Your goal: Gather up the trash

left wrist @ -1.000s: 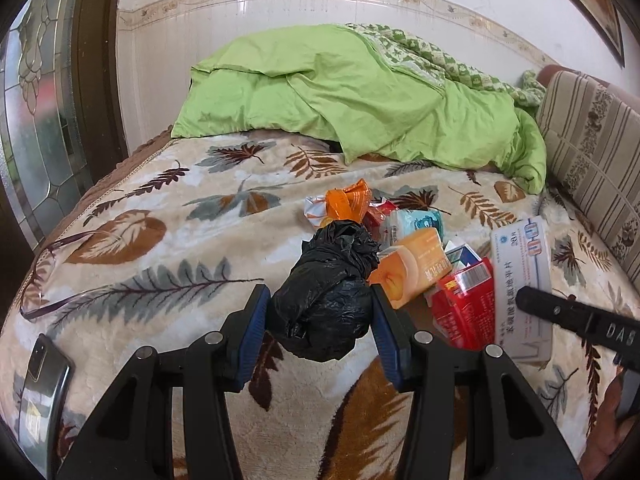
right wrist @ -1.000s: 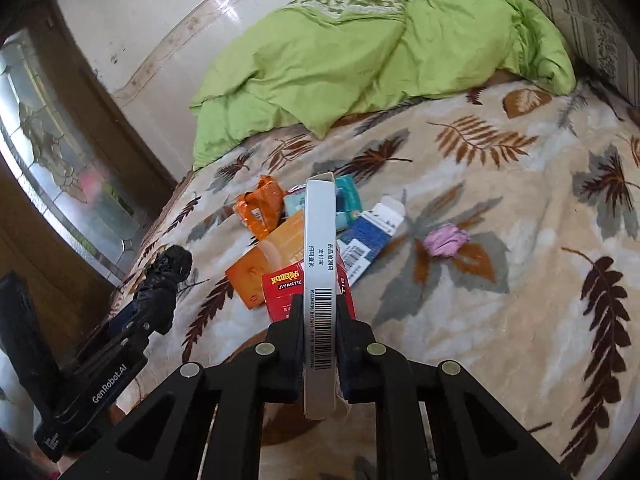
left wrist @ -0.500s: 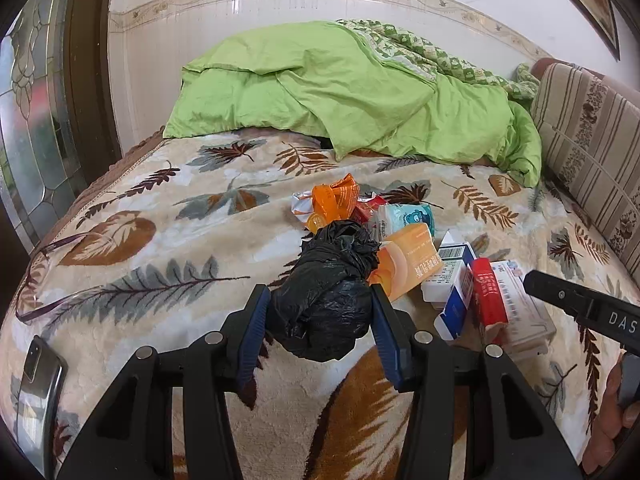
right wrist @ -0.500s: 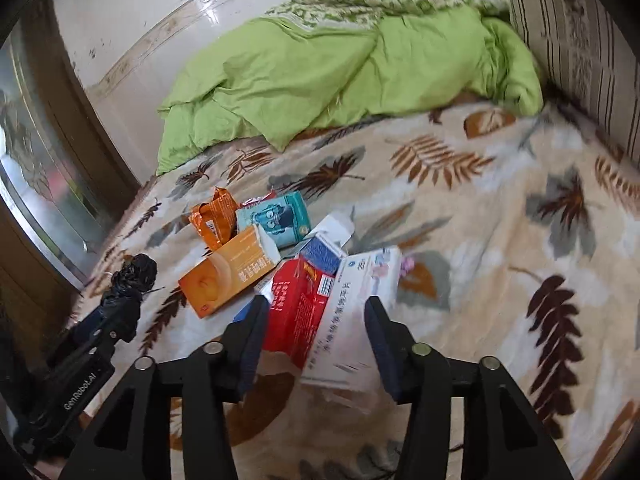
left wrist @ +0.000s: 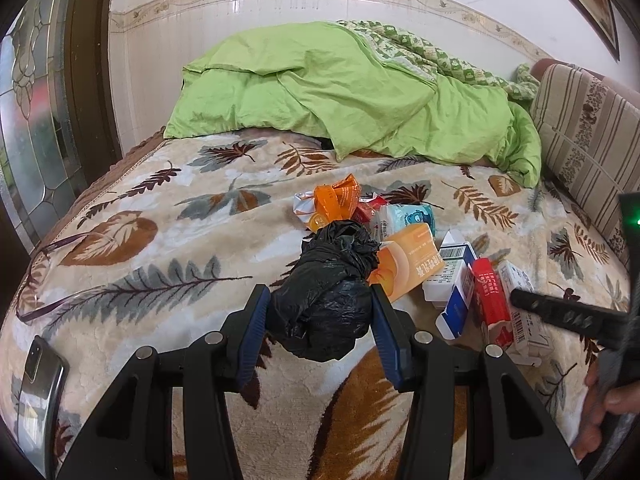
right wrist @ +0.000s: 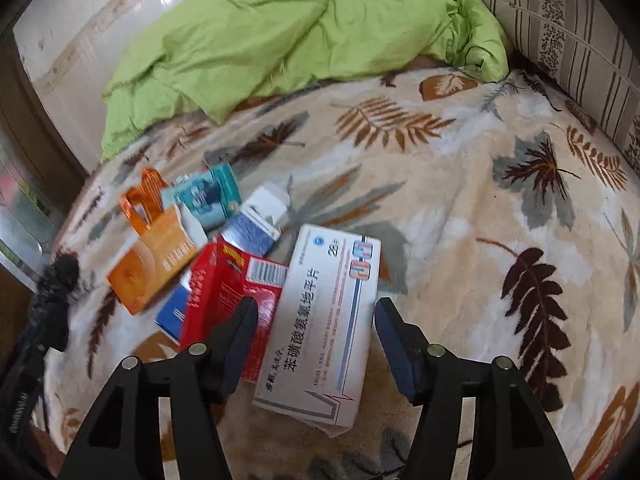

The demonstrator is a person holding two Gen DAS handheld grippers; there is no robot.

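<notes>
**Black bag gripped on the left, white box between spread fingers on the right**

The left gripper had its blue-padded fingers pinching a crumpled black trash bag, which bulged up between them above the leaf-patterned bed. The right gripper had its fingers spread wide, with a white medicine box lying flat on the bed between them; neither finger could be seen touching it.

The rest of the trash lay in a loose pile on the bed. A red box leaned against the white box's left edge. A blue and white carton sat just behind it, and an orange box lay to the left. Farther back were a crumpled orange wrapper and a teal tissue pack.

A green quilt was bunched at the far end of the bed, beside a striped cushion. A phone lay near the bed's left edge in the left wrist view.
</notes>
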